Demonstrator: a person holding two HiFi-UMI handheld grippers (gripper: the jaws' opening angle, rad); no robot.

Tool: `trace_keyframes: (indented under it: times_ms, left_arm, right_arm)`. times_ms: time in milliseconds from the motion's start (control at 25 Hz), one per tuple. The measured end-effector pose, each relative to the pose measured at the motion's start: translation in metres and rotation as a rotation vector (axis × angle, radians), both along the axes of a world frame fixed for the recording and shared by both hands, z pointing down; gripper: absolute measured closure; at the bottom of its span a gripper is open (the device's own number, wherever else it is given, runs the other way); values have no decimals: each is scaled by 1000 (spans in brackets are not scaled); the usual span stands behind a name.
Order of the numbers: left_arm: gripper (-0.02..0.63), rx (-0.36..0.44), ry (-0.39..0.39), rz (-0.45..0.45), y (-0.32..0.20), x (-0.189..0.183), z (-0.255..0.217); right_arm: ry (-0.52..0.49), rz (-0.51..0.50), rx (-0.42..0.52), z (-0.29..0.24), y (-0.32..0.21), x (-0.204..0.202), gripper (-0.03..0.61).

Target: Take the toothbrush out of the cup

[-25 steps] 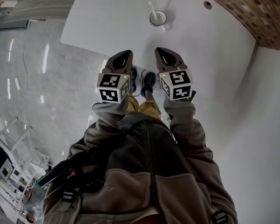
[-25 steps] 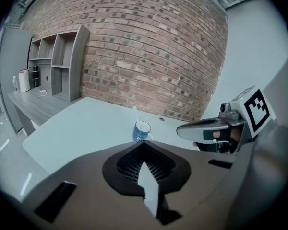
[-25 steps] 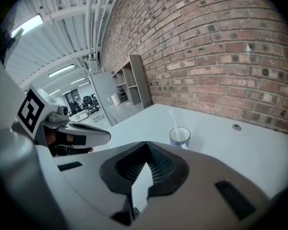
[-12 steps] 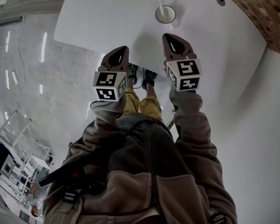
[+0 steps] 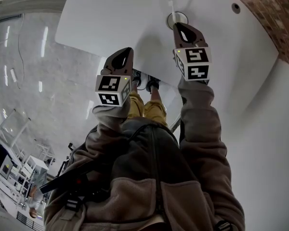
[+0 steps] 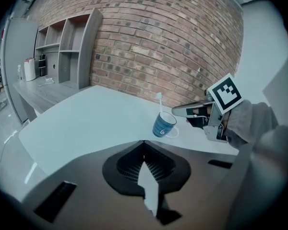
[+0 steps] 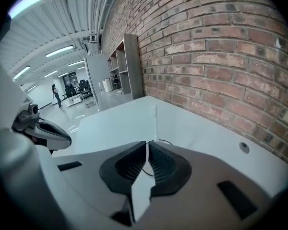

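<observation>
A blue cup (image 6: pixel 163 125) stands on the white table (image 5: pixel 111 18) with a white toothbrush (image 6: pixel 160 102) upright in it. In the head view the cup (image 5: pixel 176 17) lies just past the tip of my right gripper (image 5: pixel 179 26), whose jaws are shut with nothing between them. In the right gripper view the toothbrush (image 7: pixel 156 121) rises right beyond the closed jaw tips (image 7: pixel 148 145), and the cup is mostly hidden under them. My left gripper (image 5: pixel 126 52) hovers shut over the table's near edge, well left of the cup, also empty (image 6: pixel 144 143).
A brick wall (image 5: pixel 274 13) curves round the table's far side, and a small round hole (image 5: pixel 236 7) sits in the tabletop to the right of the cup. Grey shelves (image 6: pixel 67 51) stand at the far left. The person's shoes and grey floor (image 5: pixel 38 81) are below.
My right gripper has moved forward across the table until its tip reaches the cup. The left gripper has stayed near the table's edge.
</observation>
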State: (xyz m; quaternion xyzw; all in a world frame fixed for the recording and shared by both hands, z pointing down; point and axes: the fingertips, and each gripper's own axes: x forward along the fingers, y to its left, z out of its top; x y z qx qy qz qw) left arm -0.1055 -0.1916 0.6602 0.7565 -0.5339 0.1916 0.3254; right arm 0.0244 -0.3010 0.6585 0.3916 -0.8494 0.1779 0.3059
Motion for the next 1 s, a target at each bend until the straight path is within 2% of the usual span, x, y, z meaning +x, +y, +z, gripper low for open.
trace_keyframes:
  times_ms: [320,440,1000]
  left_arm:
    - [611,4,-5,-9,-14,-8,3]
    - [611,1,-2,-10,-15,-7,3]
    - [611,-18,4,-30,-21,-15,11]
  right_arm:
    - [59,-16,-33,21,-17,-2,575]
    - [68,-14,-50,25,-19,-1,548]
    - [154,-35,-109,45,-32,-5,548]
